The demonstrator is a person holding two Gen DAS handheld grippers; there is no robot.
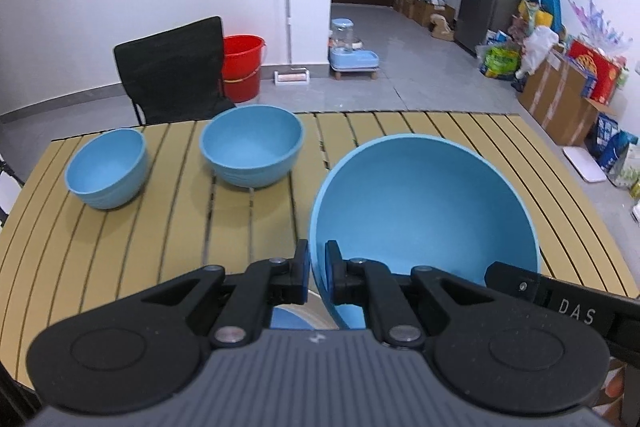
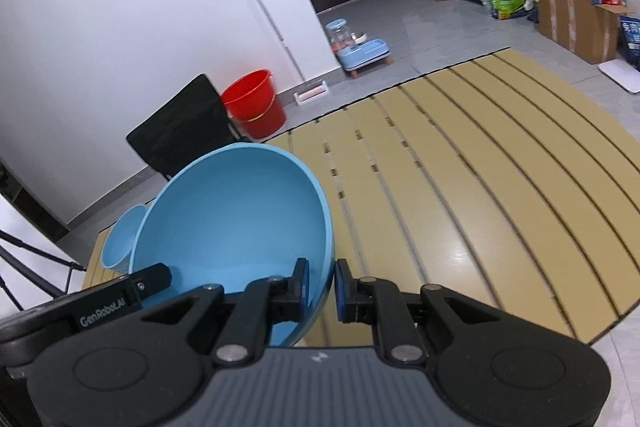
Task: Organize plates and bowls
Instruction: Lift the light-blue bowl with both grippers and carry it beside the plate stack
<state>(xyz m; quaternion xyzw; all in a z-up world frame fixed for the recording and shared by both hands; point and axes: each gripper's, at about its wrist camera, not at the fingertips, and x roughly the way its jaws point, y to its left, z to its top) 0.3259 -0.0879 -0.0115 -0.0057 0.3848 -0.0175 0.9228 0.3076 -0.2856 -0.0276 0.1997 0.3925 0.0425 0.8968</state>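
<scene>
**Clearly a two-handed lift: big bowl held by both rims over the slatted table**

Here the table [image 1: 400, 131], a tan slatted top, carries everything, and you work across its near edge. The big bowl [image 1: 424, 211] is the largest piece in play: it is tilted with its mouth towards you, above the table's near right part, and both tools are on it. Your left gripper [image 1: 317, 267] is closed on its left rim, one pad inside the wall and one outside. Your right gripper [image 2: 322, 285] pinches the opposite rim the same way, its fingers straddling the wall.

The bowl looks like matte moulded plastic or similar, so judge it light and stiff, not brittle, but smooth enough to slide in the pads if it swings. The thin rim is the only real handhold; taking it deep, with the pad well past the lip, should hold better than a tip pinch. With two grips on one rigid bowl, you will likely want to keep both hands moving together, or the rim may twist out of one pair of pads.

Next in size, the middle bowl [image 1: 251, 151] sits upright at the far centre-left. The small bowl [image 1: 107, 169] stands just beside it to the left, apart from it. Both seem to be of the same material and should nest easily. Something pale blue shows below the left fingers; what it is cannot be told.
</scene>
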